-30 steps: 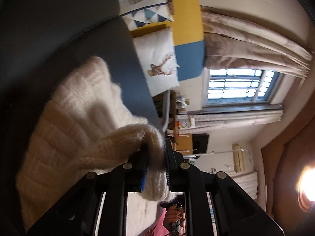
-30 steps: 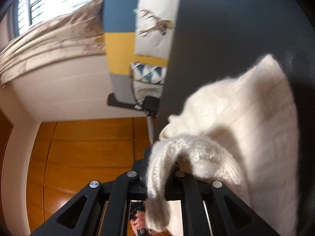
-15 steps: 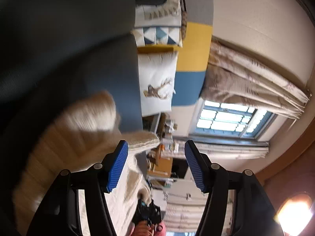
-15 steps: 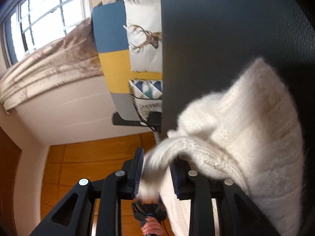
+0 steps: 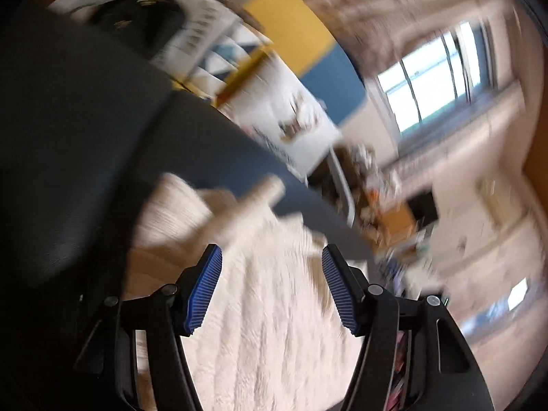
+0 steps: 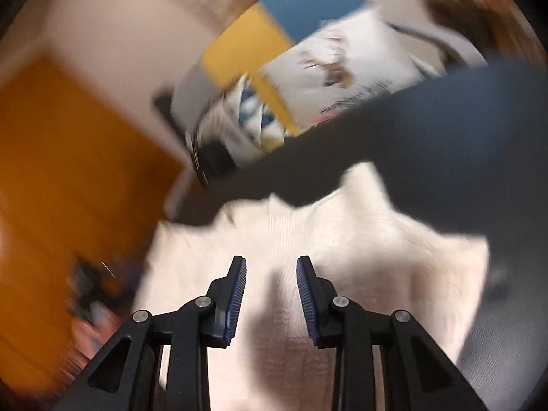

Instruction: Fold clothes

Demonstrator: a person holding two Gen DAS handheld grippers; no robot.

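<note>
— Sweater (image 5: 274, 325), cream and ribbed-knit: where does it lie?

— On the dark leather-like surface (image 5: 68, 171). In the left wrist view it fills the frame from centre down to 6 o'clock, with a loose knit end (image 5: 253, 198) reaching up toward 12 o'clock. In the right wrist view the same sweater (image 6: 342, 239) spreads from 9 o'clock across to 3 o'clock, its upper edge jagged against the dark surface (image 6: 445, 137).

— And the left gripper (image 5: 272, 267)?

— Its jaws are spread wide, blue ribbed pads (image 5: 205, 287) well apart, nothing between them; the knit shows in the gap behind them.

— The right gripper (image 6: 270, 274)?

— Also released, though with a narrower gap, and nothing is pinched. Its shadow falls on the knit just beyond the fingers (whether the tips touch the fabric, I cannot tell).

— What is behind?

— Both views are heavily blurred. A white deer-print cushion (image 6: 342, 65) sits toward 1 o'clock in the right view, beside yellow and blue panels (image 6: 246, 54), with an orange wood floor (image 6: 68, 171) at 9 o'clock. In the left view a bright window (image 5: 438, 75) is at 2 o'clock.
</note>
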